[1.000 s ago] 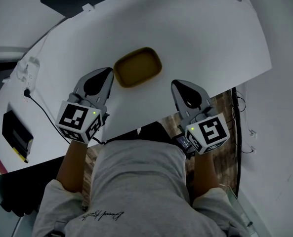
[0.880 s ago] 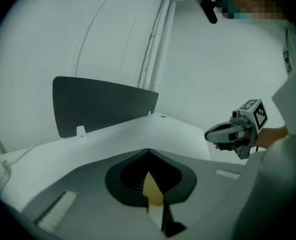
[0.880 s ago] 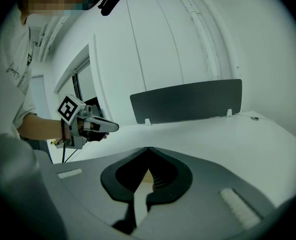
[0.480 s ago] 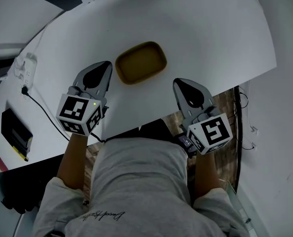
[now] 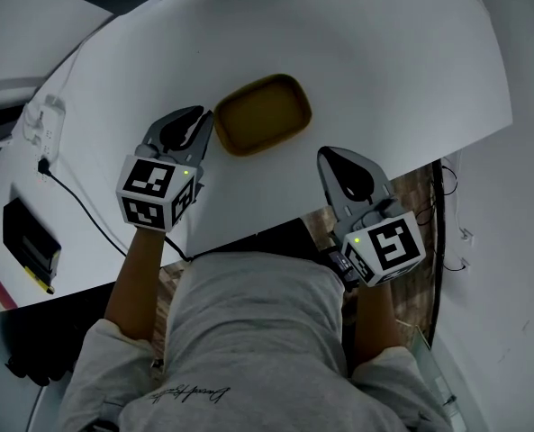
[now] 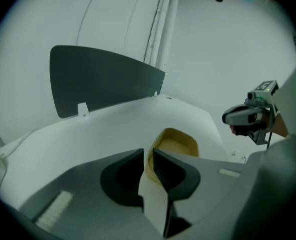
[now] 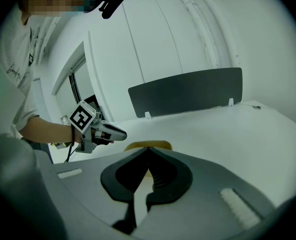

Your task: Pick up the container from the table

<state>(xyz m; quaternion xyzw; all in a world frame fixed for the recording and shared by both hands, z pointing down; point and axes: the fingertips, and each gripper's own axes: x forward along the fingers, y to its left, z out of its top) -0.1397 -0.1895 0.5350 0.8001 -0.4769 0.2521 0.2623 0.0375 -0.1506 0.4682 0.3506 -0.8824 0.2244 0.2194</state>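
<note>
Container [image 5: 262,115], a shallow tan tray with rounded corners, lies flat on the white surface [image 5: 393,61], toward the near edge and a little left of its middle, its long side running slantwise across the head view. At its left end is the left gripper [image 5: 202,117], angled downward, its tip right against the tray's rim; whether it touches there I cannot tell. In the left gripper view the fingers [image 6: 173,171] stand a narrow gap apart, having just been opening, and the near edge of the container [image 6: 176,144] shows in that gap without either pad pressing on it. The right gripper [image 5: 328,154] hangs over the near edge of the surface, to the right of the tray and apart from it. Its own view shows its fingers [image 7: 167,174] with tips closed together on nothing, and the container [image 7: 148,145] lying beyond them. Each gripper carries a marker cube [image 5: 154,192] at its back, above the person's grey shirt [image 5: 257,331]. A dark panel [image 6: 98,79] stands along the far edge of the surface, and a black cable [image 5: 77,201] trails over its left side.
</note>
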